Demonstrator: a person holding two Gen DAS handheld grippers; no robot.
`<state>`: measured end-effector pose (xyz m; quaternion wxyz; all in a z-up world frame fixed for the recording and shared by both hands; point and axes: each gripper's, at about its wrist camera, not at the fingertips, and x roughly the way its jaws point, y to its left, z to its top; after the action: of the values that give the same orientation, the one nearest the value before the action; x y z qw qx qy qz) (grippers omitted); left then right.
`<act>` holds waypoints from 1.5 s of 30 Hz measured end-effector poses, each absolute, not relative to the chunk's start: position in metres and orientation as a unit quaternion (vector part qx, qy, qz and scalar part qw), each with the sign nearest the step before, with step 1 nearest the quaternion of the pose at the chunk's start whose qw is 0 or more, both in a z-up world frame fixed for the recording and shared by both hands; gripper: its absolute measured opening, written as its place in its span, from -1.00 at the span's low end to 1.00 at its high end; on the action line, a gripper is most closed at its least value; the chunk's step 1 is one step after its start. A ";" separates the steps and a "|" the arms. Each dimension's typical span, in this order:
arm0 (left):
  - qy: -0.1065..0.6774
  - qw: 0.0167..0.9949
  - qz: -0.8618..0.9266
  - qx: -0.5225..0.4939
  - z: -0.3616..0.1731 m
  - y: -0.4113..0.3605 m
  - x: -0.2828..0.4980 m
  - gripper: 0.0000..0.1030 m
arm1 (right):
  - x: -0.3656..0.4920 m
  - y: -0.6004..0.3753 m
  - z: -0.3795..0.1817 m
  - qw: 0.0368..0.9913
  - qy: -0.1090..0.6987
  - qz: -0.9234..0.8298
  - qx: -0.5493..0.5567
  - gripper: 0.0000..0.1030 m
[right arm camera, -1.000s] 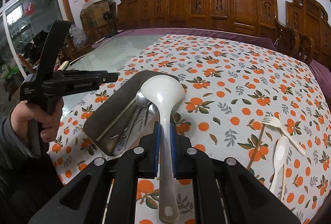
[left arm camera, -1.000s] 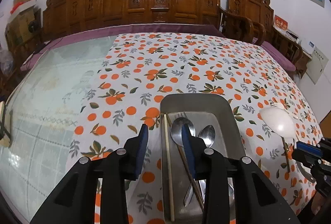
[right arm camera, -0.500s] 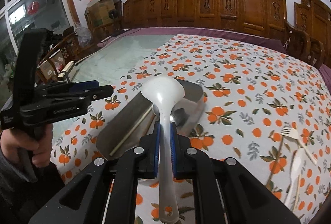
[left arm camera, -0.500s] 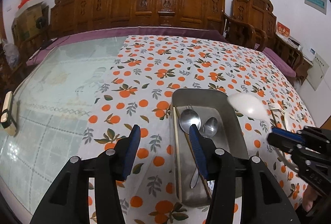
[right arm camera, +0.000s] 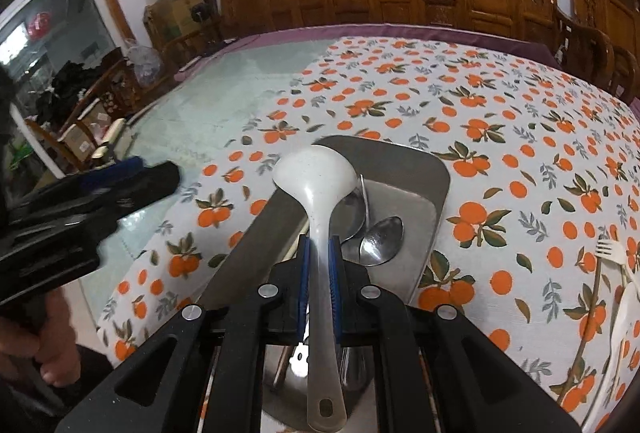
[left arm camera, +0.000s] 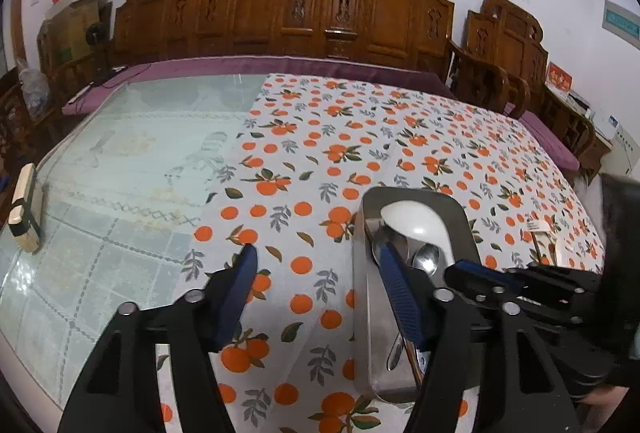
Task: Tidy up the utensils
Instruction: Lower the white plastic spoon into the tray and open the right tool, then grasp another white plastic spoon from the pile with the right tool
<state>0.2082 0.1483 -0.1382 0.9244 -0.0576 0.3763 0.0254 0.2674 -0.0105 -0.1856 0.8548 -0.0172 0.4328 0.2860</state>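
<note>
— What is the right gripper (right arm camera: 319, 257) doing?

— Its blue pads are pinched on the handle of a white ladle (right arm camera: 318, 201). The ladle's bowl hangs over the far end of the metal tray (right arm camera: 416, 169), and the handle runs back between the fingers toward the camera.

— And the left gripper (left arm camera: 316, 273)?

— Spread wide, holding nothing. One finger (left arm camera: 240, 285) is over the orange-print cloth (left arm camera: 320, 161); the other sits over the tray's near-left edge.

— What lies in the tray?

— Two metal spoons (right arm camera: 380, 237) side by side, bowls toward the far end, under and beside the ladle. A pale chopstick lies along the left wall, mostly hidden by the gripper in the right view.

— Anything outside the tray?

— To the right on the cloth, well apart from the tray, a white plastic fork (right arm camera: 612, 253), a white plastic spoon (right arm camera: 624, 309) and a thin wooden stick (right arm camera: 592, 297) lie close together. The cloth covers the right part of the worktop (left arm camera: 120, 169); the left part is bare glass.
</note>
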 end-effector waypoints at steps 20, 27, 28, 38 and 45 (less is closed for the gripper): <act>0.372 0.926 0.028 -0.060 -0.135 0.151 0.207 0.30 | 0.273 -0.017 -0.193 0.847 0.428 0.314 0.009 -0.73; 0.369 0.928 -0.005 -0.043 -0.134 0.117 0.209 0.59 | 0.251 -0.078 -0.161 0.881 0.370 0.290 -0.051 -0.56; 0.369 0.928 -0.012 -0.042 -0.133 0.111 0.209 0.62 | 0.249 -0.088 -0.159 0.885 0.366 0.283 -0.057 -0.55; 0.362 0.929 -0.074 -0.009 -0.133 0.045 0.202 0.62 | 0.246 -0.208 -0.156 0.909 0.370 0.176 -0.081 -0.54; 0.360 0.928 -0.098 -0.002 -0.134 0.014 0.193 0.62 | 0.246 -0.255 -0.179 0.904 0.400 0.133 -0.074 -0.54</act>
<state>0.1927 0.0140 -0.1343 0.9277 -0.0017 0.3603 -0.0982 0.2459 -0.2551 -0.1786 0.9038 -0.0737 0.4002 0.1328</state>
